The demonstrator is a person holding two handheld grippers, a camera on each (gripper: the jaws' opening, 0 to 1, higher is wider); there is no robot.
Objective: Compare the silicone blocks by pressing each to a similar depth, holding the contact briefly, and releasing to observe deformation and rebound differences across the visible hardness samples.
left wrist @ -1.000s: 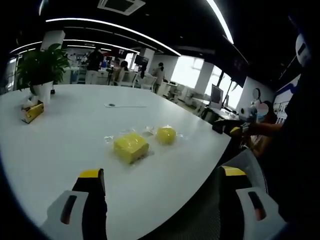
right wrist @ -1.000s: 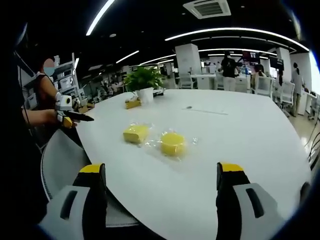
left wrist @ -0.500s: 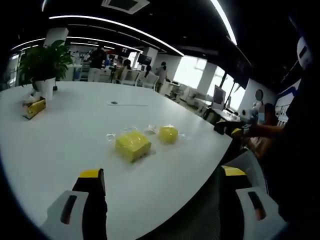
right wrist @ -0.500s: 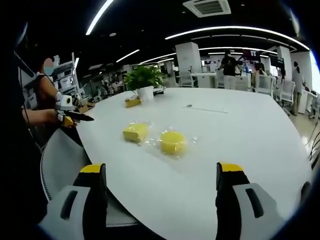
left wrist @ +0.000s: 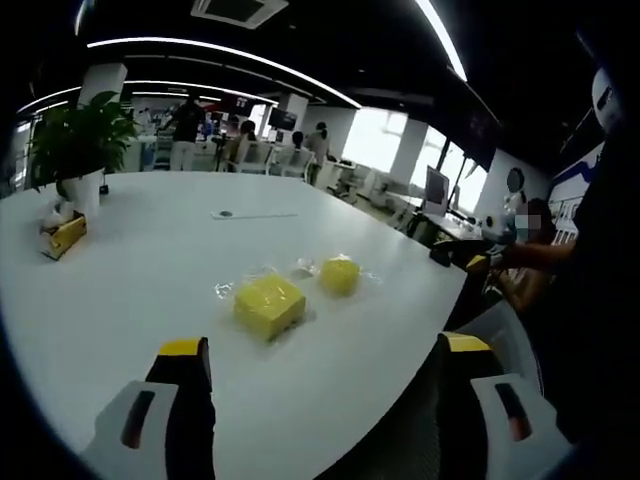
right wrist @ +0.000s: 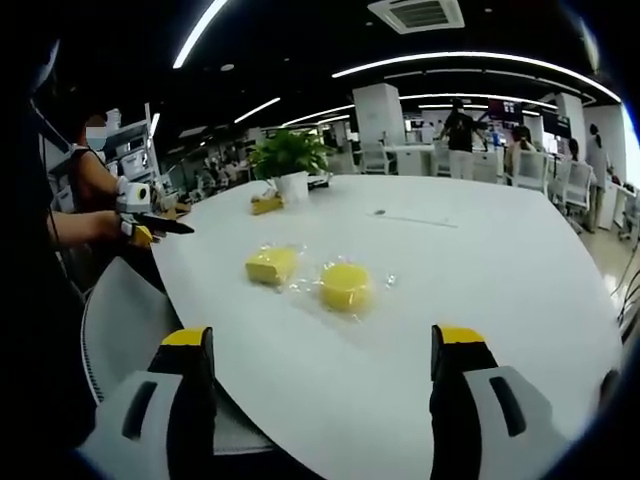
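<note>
Two yellow silicone blocks are lying on the white surface [right wrist: 480, 300], each sitting on clear wrapping: one square block [right wrist: 272, 265] and one round block [right wrist: 345, 285], just beside each other near the surface's edge. In the left gripper view the square block [left wrist: 268, 305] is lying nearer than the round block [left wrist: 340, 274]. The left tool [left wrist: 325, 375] is hanging with jaws wide apart, holding and touching nothing. The right tool [right wrist: 325, 365] is likewise gaping wide, touching nothing. One potted plant [right wrist: 288, 160] is standing further back, with a yellow box [right wrist: 265, 205] beside it.
</note>
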